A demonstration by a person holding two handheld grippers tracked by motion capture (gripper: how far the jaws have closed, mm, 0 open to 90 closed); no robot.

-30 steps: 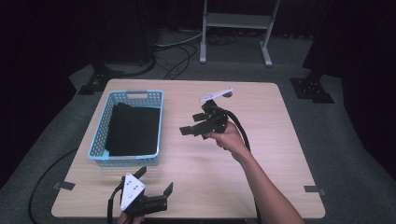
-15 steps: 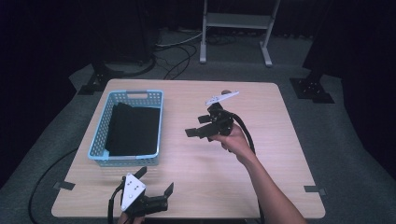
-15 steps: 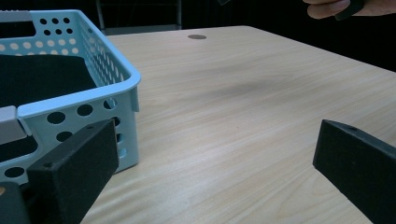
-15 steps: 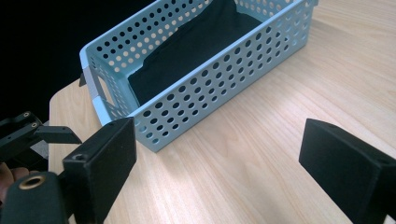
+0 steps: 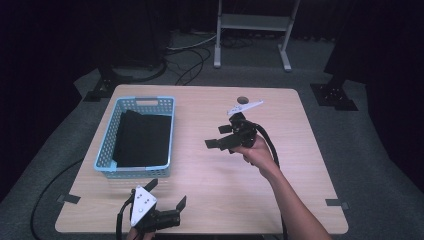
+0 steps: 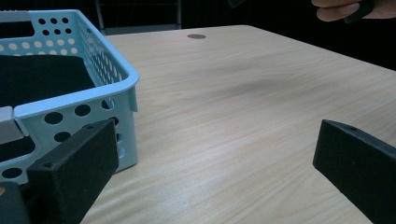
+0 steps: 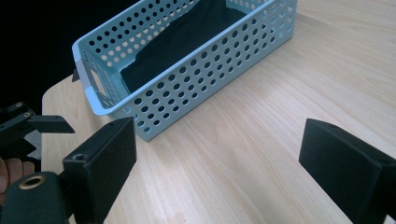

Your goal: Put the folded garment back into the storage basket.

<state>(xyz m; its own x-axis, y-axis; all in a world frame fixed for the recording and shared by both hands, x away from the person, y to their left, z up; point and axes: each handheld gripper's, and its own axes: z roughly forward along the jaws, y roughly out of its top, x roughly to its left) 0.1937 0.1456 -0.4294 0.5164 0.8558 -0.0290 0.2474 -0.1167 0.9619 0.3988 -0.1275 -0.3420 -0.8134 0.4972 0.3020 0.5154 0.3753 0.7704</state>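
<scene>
Down at the near edge of the table the left gripper sits low, its jaws spread wide with nothing but bare wood between them. In the left gripper view the blue basket stands just beside the left-hand jaw, its near corner close to that pad though I cannot tell whether they touch. A little farther in, that basket lies along the left side of the table with a dark folded cloth lying flat inside it (the cloth covers most of the basket floor). Out past the middle of the table, the right gripper is held up off the wood by a hand, its jaws also gaping wide and holding nothing. They are turned toward the basket, which lies well apart from them; in the right gripper view the basket lies beyond the open gap. Farthest off, a small dark round spot marks the table near its far edge.
</scene>
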